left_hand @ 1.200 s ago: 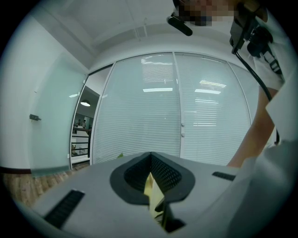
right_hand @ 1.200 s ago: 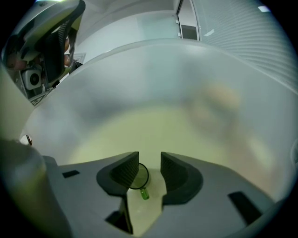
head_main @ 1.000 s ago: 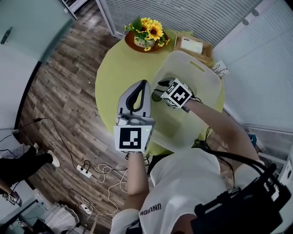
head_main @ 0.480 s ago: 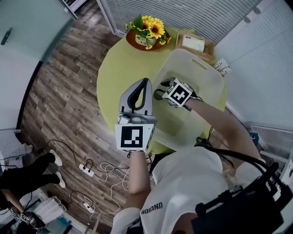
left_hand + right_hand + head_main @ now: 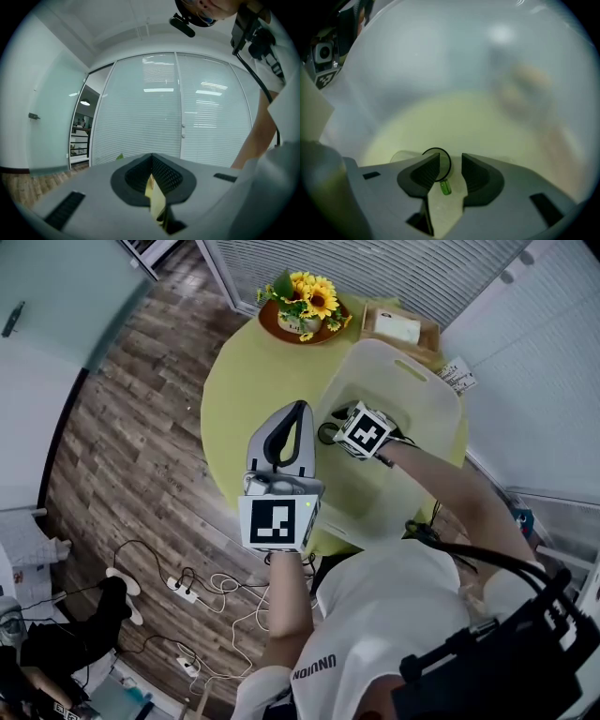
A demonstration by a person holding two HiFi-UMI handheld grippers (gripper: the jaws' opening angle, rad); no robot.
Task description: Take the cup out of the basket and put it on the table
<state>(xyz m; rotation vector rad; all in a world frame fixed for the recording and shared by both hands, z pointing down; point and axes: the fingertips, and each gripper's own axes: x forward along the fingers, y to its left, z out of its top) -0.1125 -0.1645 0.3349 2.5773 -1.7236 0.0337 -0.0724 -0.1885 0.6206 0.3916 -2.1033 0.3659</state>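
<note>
The right gripper reaches into the white basket on the yellow-green table, its jaws apart at the dark rim of the clear cup on the basket's floor. The left gripper, jaws pressed together, hovers just beside the basket.

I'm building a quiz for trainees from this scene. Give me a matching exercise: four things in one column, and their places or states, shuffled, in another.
Things:
1. cup
2. sunflowers
3. left hand-held gripper
4. right hand-held gripper

Places or states:
A. jaws together, outside the basket
B. in a brown dish at the far side of the table
C. jaws apart, inside the basket
D. lying on the basket floor

Pairs: 1-D, 2-B, 3-A, 4-C
</note>
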